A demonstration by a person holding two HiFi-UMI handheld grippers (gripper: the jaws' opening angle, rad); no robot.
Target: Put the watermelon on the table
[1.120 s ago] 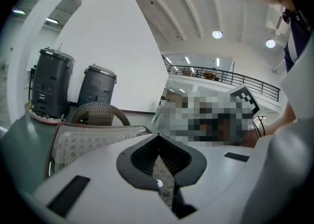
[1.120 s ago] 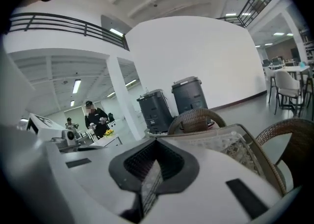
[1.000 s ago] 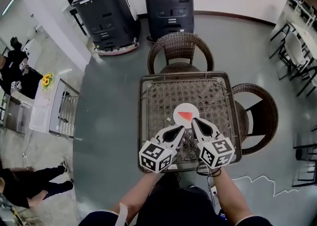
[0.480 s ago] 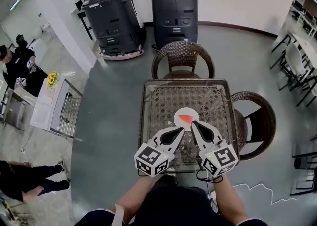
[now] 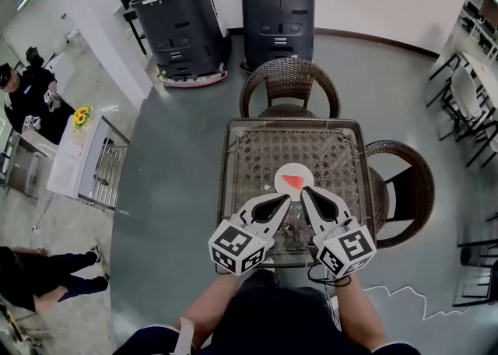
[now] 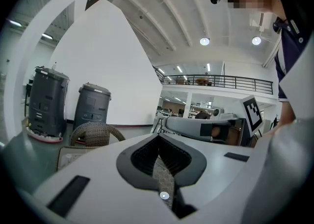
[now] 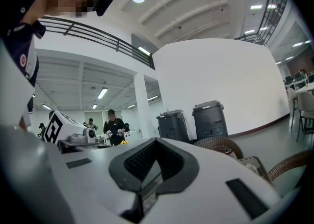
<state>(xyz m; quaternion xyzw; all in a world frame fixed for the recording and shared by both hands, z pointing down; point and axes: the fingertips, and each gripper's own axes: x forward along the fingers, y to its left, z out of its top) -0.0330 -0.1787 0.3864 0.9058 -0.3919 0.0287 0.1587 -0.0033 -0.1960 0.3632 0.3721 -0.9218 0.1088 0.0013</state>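
A red watermelon slice [image 5: 292, 182] lies on a white plate [image 5: 282, 175] on the glass-topped wicker table [image 5: 249, 151], near its front middle. My left gripper [image 5: 285, 200] and right gripper [image 5: 306, 191] hover side by side just in front of the plate, tips pointing toward it. Both are shut with nothing between the jaws. In the left gripper view the dark pads [image 6: 169, 156] meet. The right gripper view shows the same, pads [image 7: 162, 161] together. Neither gripper view shows the watermelon.
Wicker chairs stand behind the table [image 5: 289, 81] and at its right [image 5: 408, 182]. Two dark grey machines [image 5: 183, 22] [image 5: 278, 7] sit against the far wall. People stand at the far left [image 5: 27, 93], near a white counter with sunflowers [image 5: 81, 117].
The head view has shifted a little, so the table sits slightly lower in frame. Both grippers stay shut, side by side in front of the plate.
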